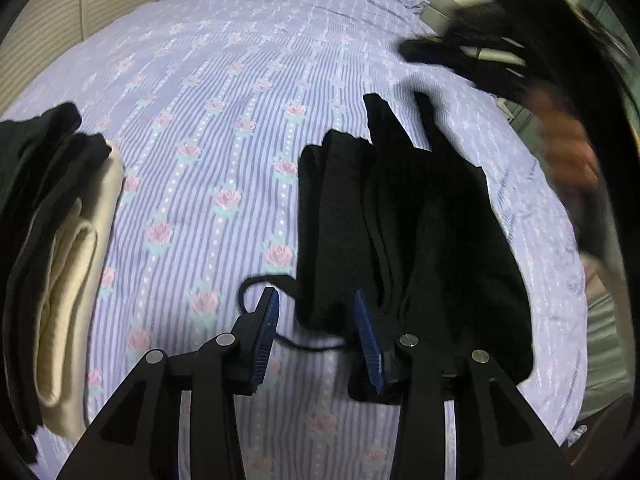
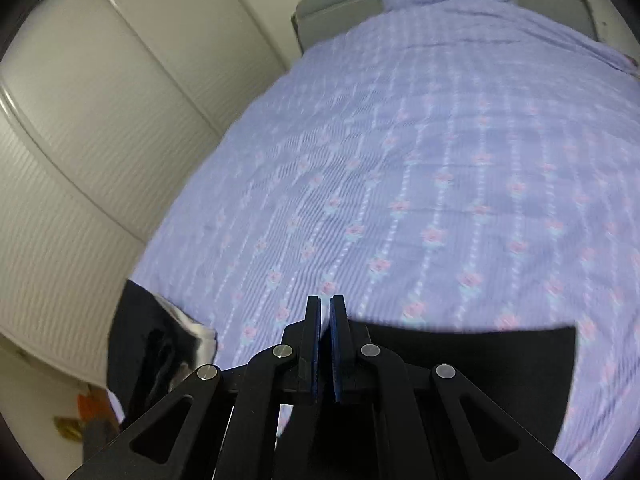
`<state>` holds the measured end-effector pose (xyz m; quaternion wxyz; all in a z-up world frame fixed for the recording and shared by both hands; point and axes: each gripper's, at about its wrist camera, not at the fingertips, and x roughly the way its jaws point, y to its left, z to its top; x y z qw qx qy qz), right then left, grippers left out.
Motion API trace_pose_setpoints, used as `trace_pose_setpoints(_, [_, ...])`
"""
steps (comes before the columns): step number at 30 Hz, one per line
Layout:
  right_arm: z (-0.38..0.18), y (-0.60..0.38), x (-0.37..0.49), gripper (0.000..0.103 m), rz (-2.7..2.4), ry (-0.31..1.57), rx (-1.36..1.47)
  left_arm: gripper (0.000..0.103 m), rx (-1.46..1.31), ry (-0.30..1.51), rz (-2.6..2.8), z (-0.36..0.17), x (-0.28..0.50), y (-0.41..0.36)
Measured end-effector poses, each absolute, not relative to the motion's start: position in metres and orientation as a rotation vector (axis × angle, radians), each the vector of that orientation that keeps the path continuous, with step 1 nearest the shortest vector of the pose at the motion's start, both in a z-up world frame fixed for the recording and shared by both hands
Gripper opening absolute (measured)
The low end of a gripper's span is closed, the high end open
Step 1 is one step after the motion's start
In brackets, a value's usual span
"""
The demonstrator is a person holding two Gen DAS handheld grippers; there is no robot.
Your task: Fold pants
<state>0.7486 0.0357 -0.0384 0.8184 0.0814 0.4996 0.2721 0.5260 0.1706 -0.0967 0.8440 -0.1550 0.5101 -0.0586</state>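
Left wrist view: left gripper (image 1: 316, 312) parted over black pants (image 1: 404, 216); drawstring (image 1: 256, 284) may snag. Right gripper (image 2: 325, 310) closed, empty.

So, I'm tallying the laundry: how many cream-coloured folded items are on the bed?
1: a cream folded garment lies in the pile at the bed's left edge, among dark clothes. More may be hidden under that pile.

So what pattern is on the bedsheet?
Lilac stripes with rows of pink roses on the bedsheet; clearest in the left wrist view.
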Motion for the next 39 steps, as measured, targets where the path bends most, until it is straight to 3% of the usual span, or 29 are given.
trace_pose_setpoints(4, [-0.053,0.071,0.767,0.009,0.606,1.122,0.096,0.043,-0.370,1.095,-0.132,-0.101,0.517,0.164])
trace_pose_setpoints(6, [-0.048,0.081,0.764,0.021,0.606,1.119,0.024,0.043,-0.373,1.092,-0.148,-0.100,0.519,0.159])
trace_pose_setpoints(8, [-0.034,0.078,0.750,0.042,0.593,1.042,-0.032,0.043,-0.340,1.086,-0.169,-0.098,0.518,0.156])
trace_pose_setpoints(10, [-0.023,0.063,0.736,0.047,0.548,0.982,-0.058,0.044,-0.282,1.070,-0.186,-0.093,0.518,0.148])
trace_pose_setpoints(18, [-0.029,-0.043,0.682,0.048,0.259,0.937,-0.064,0.050,-0.154,0.971,-0.273,-0.069,0.545,0.130])
trace_pose_setpoints(24, [-0.055,-0.117,0.676,0.048,0.078,0.971,0.022,0.063,-0.090,0.913,-0.290,-0.060,0.612,0.137])
trace_pose_setpoints(33, [-0.080,-0.154,0.683,0.048,0.013,1.016,0.132,0.064,-0.358,1.082,-0.344,-0.100,0.711,0.147])
trace_pose_setpoints(35, [-0.082,-0.152,0.681,0.048,0.018,1.015,0.121,0.057,-0.393,1.094,-0.348,-0.108,0.717,0.146])
trace_pose_setpoints(36, [-0.083,-0.151,0.680,0.048,0.023,1.017,0.123,0.043,-0.402,1.095,-0.351,-0.109,0.720,0.146])
trace_pose_setpoints(37, [-0.083,-0.150,0.679,0.048,0.028,1.020,0.128,0.008,-0.410,1.098,-0.350,-0.110,0.721,0.146])
trace_pose_setpoints(39, [-0.085,-0.150,0.676,0.048,0.037,1.032,0.145,0.008,-0.418,1.090,-0.344,-0.105,0.714,0.149])
